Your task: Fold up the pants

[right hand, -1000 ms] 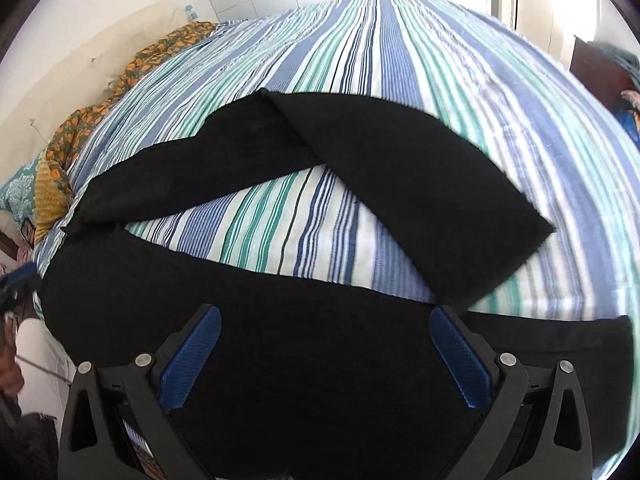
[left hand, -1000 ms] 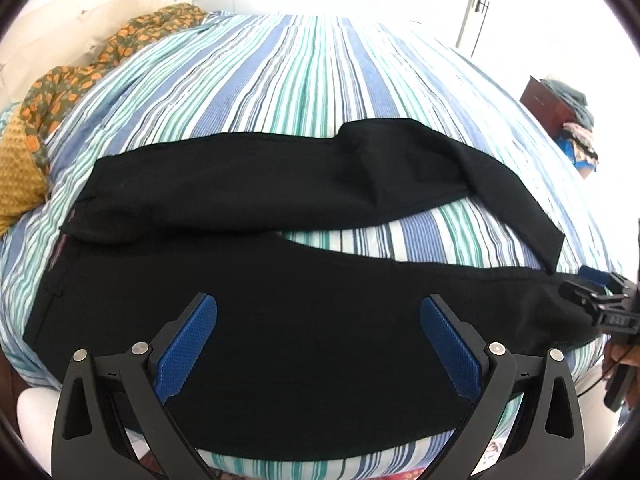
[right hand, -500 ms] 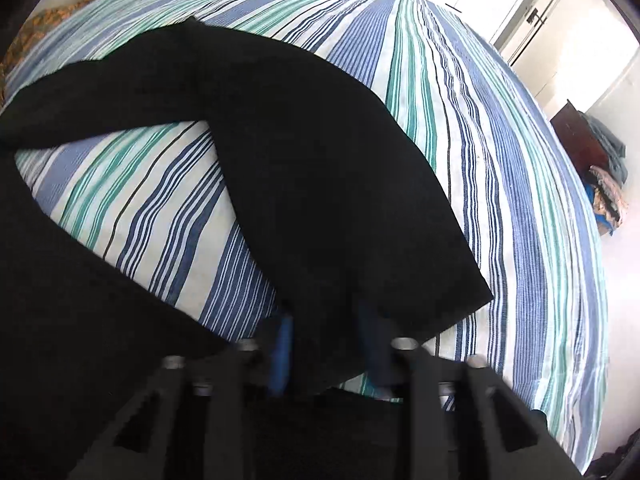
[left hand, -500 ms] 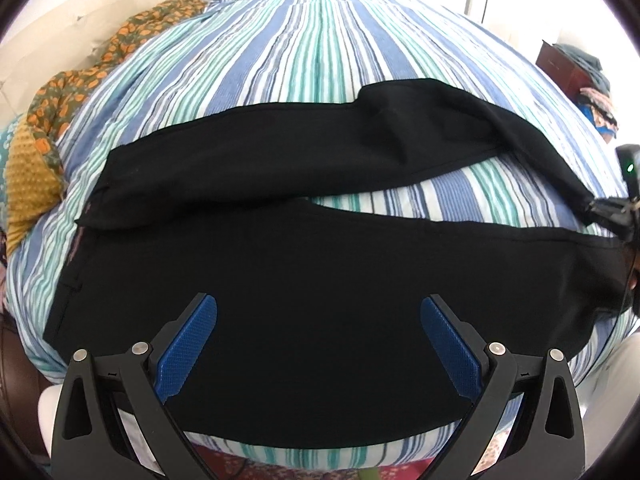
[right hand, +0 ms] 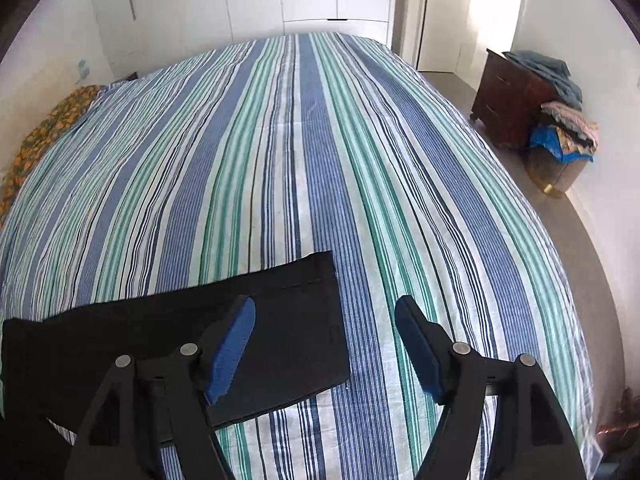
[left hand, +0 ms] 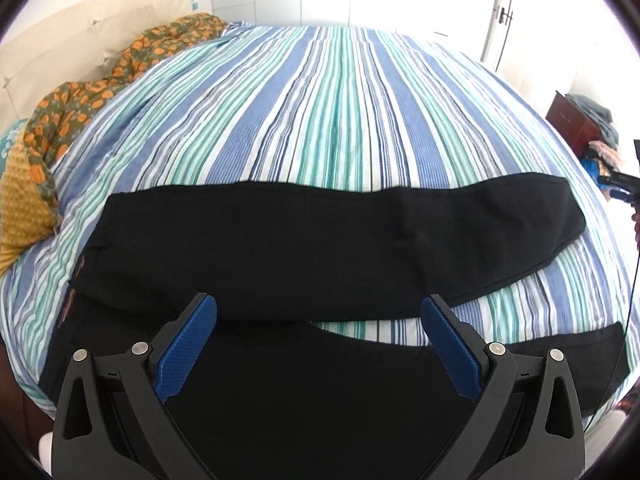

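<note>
Black pants [left hand: 320,240] lie across the striped bed [left hand: 340,120]. The far leg runs straight to the right, and the near leg lies under my left gripper [left hand: 320,302], which hovers open over the cloth with nothing between its blue pads. In the right wrist view the far leg's cuff end [right hand: 288,340] lies flat at lower left. My right gripper [right hand: 324,308] hangs above that cuff's edge. Its jaws are opening and no cloth is between them.
An orange floral blanket [left hand: 80,100] is bunched along the bed's left side by a cream headboard [left hand: 60,48]. Right of the bed are bare floor, a brown dresser [right hand: 516,96] and a pile of clothes [right hand: 560,144]. White wardrobe doors stand behind.
The right gripper shut on the bent far leg's end, drew it out to the right until the leg lay straight, then let go and lifted. The left gripper shifted slightly, staying open.
</note>
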Demonstrator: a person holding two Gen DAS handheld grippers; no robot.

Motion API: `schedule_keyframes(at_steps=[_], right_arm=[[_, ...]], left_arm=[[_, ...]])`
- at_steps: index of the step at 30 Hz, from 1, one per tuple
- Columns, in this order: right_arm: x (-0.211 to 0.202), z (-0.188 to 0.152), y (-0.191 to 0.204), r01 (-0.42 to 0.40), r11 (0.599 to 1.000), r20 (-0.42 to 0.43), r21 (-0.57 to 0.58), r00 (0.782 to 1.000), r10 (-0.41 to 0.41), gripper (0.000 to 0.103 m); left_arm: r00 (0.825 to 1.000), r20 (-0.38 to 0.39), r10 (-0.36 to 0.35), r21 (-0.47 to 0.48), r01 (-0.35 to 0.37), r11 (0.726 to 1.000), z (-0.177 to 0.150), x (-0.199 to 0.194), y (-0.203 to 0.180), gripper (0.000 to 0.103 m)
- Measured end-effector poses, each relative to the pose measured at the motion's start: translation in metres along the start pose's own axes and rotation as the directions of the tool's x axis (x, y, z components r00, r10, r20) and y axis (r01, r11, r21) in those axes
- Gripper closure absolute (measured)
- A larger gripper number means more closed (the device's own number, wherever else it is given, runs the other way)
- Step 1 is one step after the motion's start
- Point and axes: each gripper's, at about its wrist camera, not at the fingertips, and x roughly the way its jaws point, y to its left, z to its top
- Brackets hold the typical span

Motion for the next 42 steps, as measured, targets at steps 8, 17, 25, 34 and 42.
schedule_keyframes(at_steps=[8, 17, 25, 34, 42], right_arm=[[0.072, -0.105, -0.104, -0.325, 0.758, -0.020, 0.565, 0.914, 0.406, 0.050], [0.083, -0.092, -0.067, -0.420, 0.762, 0.087, 0.493, 0.895, 0.437, 0.086], [0.056, -0.131, -0.082, -0.166, 0.916, -0.086, 0.366, 0.974, 0.211, 0.067], [-0.076, -0.225, -0.136, -0.133, 0.921, -0.119, 0.366, 0.975, 0.188, 0.042], [-0.114, -0.345, -0.145, -0.202, 0.806, -0.192, 0.556, 0.913, 0.361, 0.045]], left_arm=[[0.991, -0.125, 0.044, -0.022, -0.047, 0.999, -0.038, 0.034, 0.015, 0.001], [0.987, -0.120, 0.106, -0.005, -0.107, 0.994, -0.050, 0.028, 0.025, 0.001], [0.979, -0.179, 0.102, -0.042, -0.111, 0.993, -0.067, 0.042, 0.044, 0.001], [0.979, -0.175, 0.109, -0.045, -0.118, 0.992, -0.096, 0.020, 0.061, 0.001], [0.981, -0.185, 0.052, -0.095, -0.071, 0.993, -0.113, 0.000, 0.060, 0.001]])
